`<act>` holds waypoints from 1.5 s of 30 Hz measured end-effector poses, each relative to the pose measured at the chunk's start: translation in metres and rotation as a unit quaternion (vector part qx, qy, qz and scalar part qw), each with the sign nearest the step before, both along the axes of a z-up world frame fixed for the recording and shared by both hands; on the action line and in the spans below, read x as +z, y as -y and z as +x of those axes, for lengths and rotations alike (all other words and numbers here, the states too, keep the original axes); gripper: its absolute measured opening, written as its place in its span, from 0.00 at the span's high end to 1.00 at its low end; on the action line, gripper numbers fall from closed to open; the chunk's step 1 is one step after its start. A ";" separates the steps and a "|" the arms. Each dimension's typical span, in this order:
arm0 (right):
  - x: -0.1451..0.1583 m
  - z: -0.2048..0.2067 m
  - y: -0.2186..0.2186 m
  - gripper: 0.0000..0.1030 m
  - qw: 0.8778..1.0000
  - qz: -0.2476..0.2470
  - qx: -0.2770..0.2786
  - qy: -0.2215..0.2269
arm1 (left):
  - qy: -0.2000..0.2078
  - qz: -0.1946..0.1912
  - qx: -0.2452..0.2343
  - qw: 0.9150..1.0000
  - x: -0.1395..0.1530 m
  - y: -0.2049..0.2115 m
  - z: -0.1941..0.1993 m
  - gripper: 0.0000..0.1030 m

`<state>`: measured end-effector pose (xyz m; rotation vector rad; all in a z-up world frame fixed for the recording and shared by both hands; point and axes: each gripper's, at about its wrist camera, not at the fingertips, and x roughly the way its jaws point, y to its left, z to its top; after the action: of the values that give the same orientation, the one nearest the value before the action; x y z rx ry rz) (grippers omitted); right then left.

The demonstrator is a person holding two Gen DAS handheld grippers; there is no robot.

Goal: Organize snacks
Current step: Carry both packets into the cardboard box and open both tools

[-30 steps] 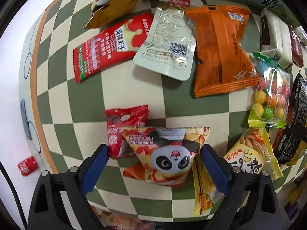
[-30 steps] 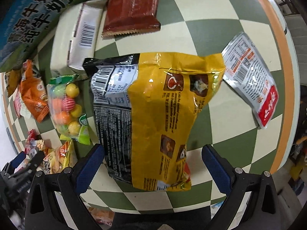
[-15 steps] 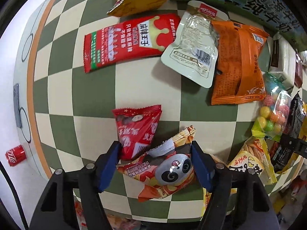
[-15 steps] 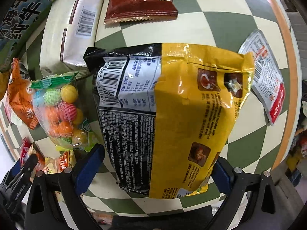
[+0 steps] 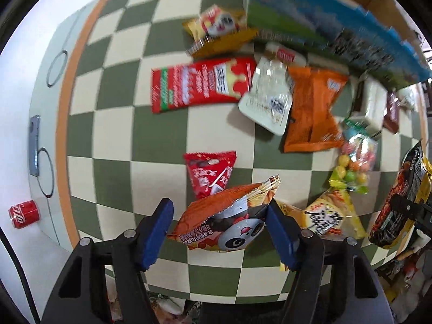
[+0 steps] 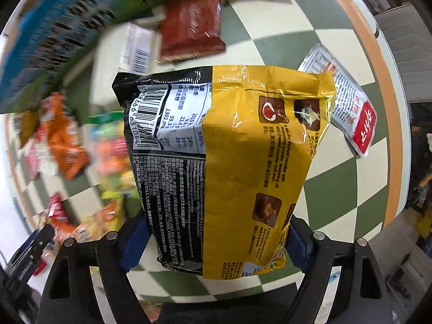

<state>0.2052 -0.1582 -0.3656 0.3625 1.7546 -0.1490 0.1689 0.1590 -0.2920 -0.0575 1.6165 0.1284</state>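
My left gripper is shut on an orange panda snack bag and holds it lifted off the checkered table. A small red packet lies just beyond it. My right gripper is shut on a large yellow and black noodle bag, held above the table; the bag also shows at the right edge of the left wrist view.
On the table lie a long red packet, a clear white pouch, an orange bag, a candy ball bag, a yellow chip bag, a brown packet and a white-red sachet. A blue-green milk carton box stands at the back.
Both grippers have lifted and pulled back with their bags. The panda bag has left the table and tilted. The noodle bag has risen, and the table has dropped away beneath it.
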 end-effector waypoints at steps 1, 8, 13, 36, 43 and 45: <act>0.006 -0.001 0.001 0.15 1.000 0.007 0.000 0.007 | 0.009 -0.005 0.004 1.000 0.010 -0.002 0.000 0.35; 0.091 0.002 -0.004 0.15 0.995 0.060 0.035 0.077 | 0.087 -0.045 0.014 0.995 0.093 0.066 0.035 0.35; 0.152 0.050 -0.014 0.15 0.985 0.092 0.082 0.121 | 0.136 -0.054 -0.014 0.989 0.169 0.120 0.094 0.35; 0.046 0.329 -0.022 0.15 0.981 0.061 0.175 0.065 | -0.005 -0.066 -0.042 0.997 0.034 0.145 0.357 0.35; 0.033 0.343 -0.036 0.14 0.982 0.058 0.177 0.033 | -0.030 -0.046 -0.051 0.997 0.017 0.147 0.369 0.33; 0.038 0.345 -0.039 0.06 0.982 0.053 0.177 0.036 | -0.026 -0.042 -0.045 0.998 0.018 0.145 0.370 0.19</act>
<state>0.5499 -0.1197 -0.3274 0.1251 1.7297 0.2120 0.5390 0.0138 -0.2745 -0.0457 1.6731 -0.0076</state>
